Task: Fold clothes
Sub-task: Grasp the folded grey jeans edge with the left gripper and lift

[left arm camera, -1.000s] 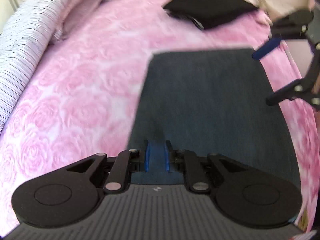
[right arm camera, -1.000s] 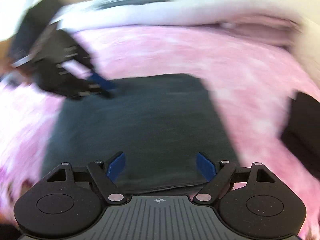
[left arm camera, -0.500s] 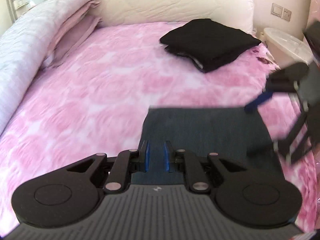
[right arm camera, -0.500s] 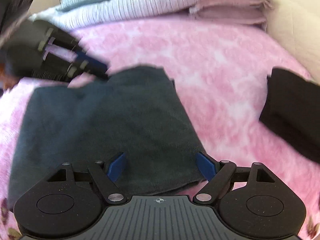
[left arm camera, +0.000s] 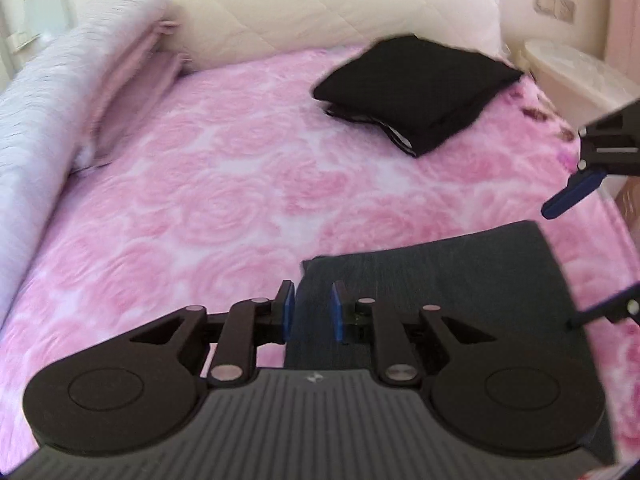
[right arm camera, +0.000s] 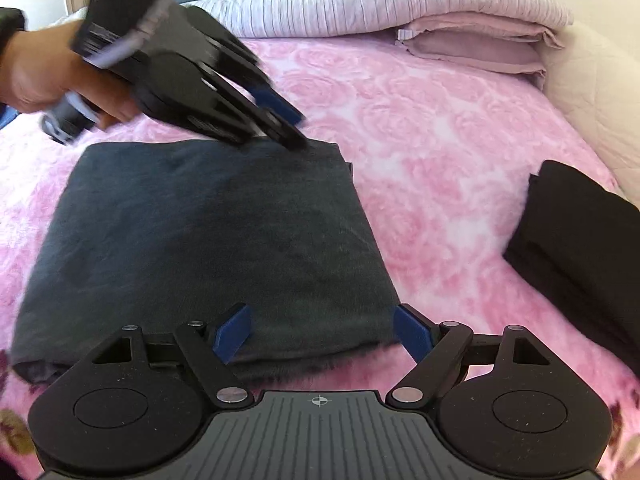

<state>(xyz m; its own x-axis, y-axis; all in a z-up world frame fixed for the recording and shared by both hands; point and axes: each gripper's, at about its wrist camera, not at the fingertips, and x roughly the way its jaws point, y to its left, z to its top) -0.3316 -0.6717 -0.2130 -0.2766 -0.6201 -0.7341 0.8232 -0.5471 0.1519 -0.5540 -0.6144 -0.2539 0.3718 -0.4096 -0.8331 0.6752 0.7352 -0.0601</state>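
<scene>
Nearest to the right camera, the right gripper (right arm camera: 322, 336) had its jaws wide apart and gripped nothing; its pads stood over the near edge of the grey garment (right arm camera: 208, 240), and I could not tell if they touched the cloth. The garment lay on the bed (right arm camera: 440, 152) as a flat, neat rectangle, already folded, with its edges rather straight.

In the left view, the left gripper (left arm camera: 311, 316) was at the left corner of the same garment; its jaws were opening, with only a narrow gap, and the cloth seemed to lie under them and not pressed between the pads; I judged that it was letting the corner go. From the right view the same gripper was blurred, at the far edge of the garment, with a hand (right arm camera: 36, 76) behind it.

Further away, well apart from the grey piece, a black pile (left arm camera: 416, 88) lay folded near the headboard (left arm camera: 320, 4); this one looked finished. At the far left side, a striped blanket (left arm camera: 36, 120) and pink pillows (left arm camera: 132, 92) lay along the bed.

So most of the work seemed done; what was left, I think, was perhaps one more fold or to put the grey piece beside the black pile; no other loose clothes were visible.
</scene>
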